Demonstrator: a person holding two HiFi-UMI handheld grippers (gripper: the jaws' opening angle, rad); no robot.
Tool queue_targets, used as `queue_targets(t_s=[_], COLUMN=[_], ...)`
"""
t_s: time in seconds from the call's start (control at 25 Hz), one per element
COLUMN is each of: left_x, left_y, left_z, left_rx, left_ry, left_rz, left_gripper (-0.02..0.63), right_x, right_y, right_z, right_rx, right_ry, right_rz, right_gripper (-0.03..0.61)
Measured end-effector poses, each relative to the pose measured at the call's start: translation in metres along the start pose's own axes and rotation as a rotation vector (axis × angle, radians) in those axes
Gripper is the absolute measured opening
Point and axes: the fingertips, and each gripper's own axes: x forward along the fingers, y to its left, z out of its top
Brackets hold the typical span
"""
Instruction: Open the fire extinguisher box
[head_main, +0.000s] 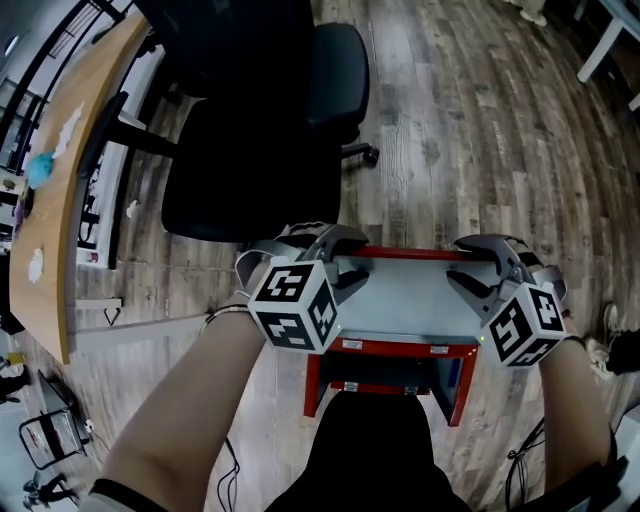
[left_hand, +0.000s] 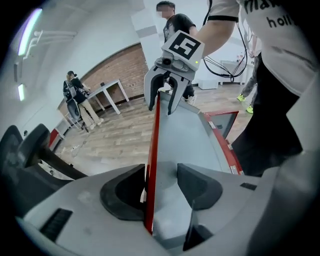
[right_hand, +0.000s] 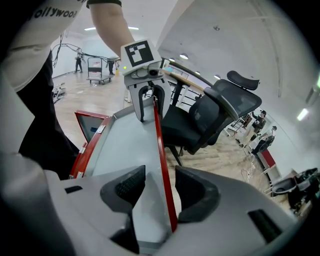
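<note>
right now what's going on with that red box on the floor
A person holding two tools is at a red fire extinguisher box. The left tool and right tool both straddle the far red edge of its grey lid, one toward each end. Neither is clamped: the jaws stand open around the edge. Whether the lid is lifted yet is hard to tell.

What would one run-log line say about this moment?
left gripper: open, astride lid's red edge | right gripper: open, astride same edge
</note>
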Motion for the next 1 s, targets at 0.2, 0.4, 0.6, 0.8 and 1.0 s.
queue_targets(t_s=[0.2,0.4,0.6,0.8,1.0], left_x=[-0.008,-0.037,-0.07,-0.109,-0.159], left_y=[0.003,0.024,0.038,0.031,0.017], left_z=[0.004,0.006,0.006,0.023,0.061], left_rx=[0.016,-0.099,-0.191,-0.223,-0.21], left_ry=[0.001,-0.051,-0.048,-0.103,-0.2], left_rz=[0.121,0.245,0.299,0.303,0.328], left_gripper=[0.187,0.187,0.193,0.193,0.19], right_x=[-0.01,-0.024,-0.047,-0.077,-0.114], right_y=[-0.008,-0.013,-0.016,-0.018,-0.017], right_z=[0.001,0.018,0.036,0.065,0.101], right_rx=[0.008,0.018,0.017,0.003,0.073], right_ry=[0.023,0.017,0.022,0.033,0.018], right_rz=[-0.024,-0.041,-0.072,-0.108,-0.107], right_gripper=[0.172,0.172,0.172,0.172,0.141])
